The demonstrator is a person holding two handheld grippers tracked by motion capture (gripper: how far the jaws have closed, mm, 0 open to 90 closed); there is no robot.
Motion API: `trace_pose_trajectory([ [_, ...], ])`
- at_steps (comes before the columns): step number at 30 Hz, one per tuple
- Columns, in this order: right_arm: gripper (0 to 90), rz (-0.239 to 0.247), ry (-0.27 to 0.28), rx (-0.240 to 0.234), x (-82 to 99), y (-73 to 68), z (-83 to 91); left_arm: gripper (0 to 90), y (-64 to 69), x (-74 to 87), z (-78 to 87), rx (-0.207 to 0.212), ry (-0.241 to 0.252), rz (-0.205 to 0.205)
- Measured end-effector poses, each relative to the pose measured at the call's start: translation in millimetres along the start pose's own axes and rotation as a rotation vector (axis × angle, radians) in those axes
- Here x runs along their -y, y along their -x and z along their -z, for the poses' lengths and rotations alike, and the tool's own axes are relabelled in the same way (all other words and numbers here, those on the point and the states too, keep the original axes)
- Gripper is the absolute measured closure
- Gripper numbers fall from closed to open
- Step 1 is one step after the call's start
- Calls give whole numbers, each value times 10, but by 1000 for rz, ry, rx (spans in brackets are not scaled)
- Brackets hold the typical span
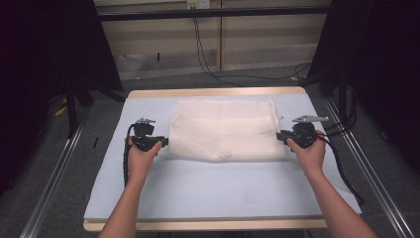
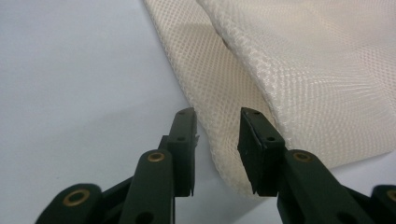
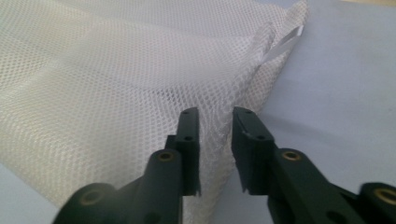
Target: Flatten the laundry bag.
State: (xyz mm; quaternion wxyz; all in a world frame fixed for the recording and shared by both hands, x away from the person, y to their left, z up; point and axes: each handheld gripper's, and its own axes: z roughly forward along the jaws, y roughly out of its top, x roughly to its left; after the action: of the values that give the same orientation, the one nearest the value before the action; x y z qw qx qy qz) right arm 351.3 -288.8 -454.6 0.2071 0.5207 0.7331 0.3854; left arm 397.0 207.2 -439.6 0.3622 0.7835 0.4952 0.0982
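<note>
Reaching in from the near edge, two bare forearms stretch across the pale blue mat [image 1: 208, 193] that covers the wooden table [image 1: 213, 92]. Each hand carries a black two-jaw gripper. The left gripper [image 1: 161, 142] sits at the left edge of a cream-white folded mesh cloth [image 1: 225, 131], and the right gripper [image 1: 281, 136] sits at its right edge, so the two face each other across the fabric. In the left gripper view the jaws stand parted, with the cloth's rounded folded corner [image 2: 219, 154] lying in the gap between them; the pads do not press on it, so the grip is released. In the right gripper view the jaws are likewise apart, with the mesh edge [image 3: 215, 140] running between them and no pinch on the fabric. The cloth lies flat in the far middle of the mat, folded into a wide rectangle, its front fold nearest the hands and its back edge close to the far rim of the table. Beyond the table lie grey floor, black cables [image 1: 208, 59] and a pale wall panel [image 1: 257, 34].
</note>
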Motion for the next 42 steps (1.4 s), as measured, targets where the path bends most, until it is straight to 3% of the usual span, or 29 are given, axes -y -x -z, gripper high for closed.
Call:
trace_pose_trajectory([
  [5,862,17,-4,5,2,-27,27,608,-7,-34,68,-11,8,18],
  [11,881,31,-10,5,12,-51,34,540,-28,-97,122,-35,10,36],
  [15,882,36,-10,7,-1,-61,36,503,-42,-144,135,-27,10,45],
  [23,879,47,-13,4,-11,-73,28,373,-11,-226,147,2,70,85],
  [28,879,47,-8,-1,-14,-83,36,344,43,-230,62,34,29,62],
  [31,880,45,-8,-1,-11,-90,36,415,91,-228,-3,65,13,56],
  [36,889,29,9,-22,-9,-105,66,706,189,-229,-19,80,12,8],
  [38,895,38,15,-31,-4,-116,102,769,203,-217,12,70,25,0],
  [42,900,31,32,-54,23,-111,202,813,204,-140,81,90,19,-14],
])
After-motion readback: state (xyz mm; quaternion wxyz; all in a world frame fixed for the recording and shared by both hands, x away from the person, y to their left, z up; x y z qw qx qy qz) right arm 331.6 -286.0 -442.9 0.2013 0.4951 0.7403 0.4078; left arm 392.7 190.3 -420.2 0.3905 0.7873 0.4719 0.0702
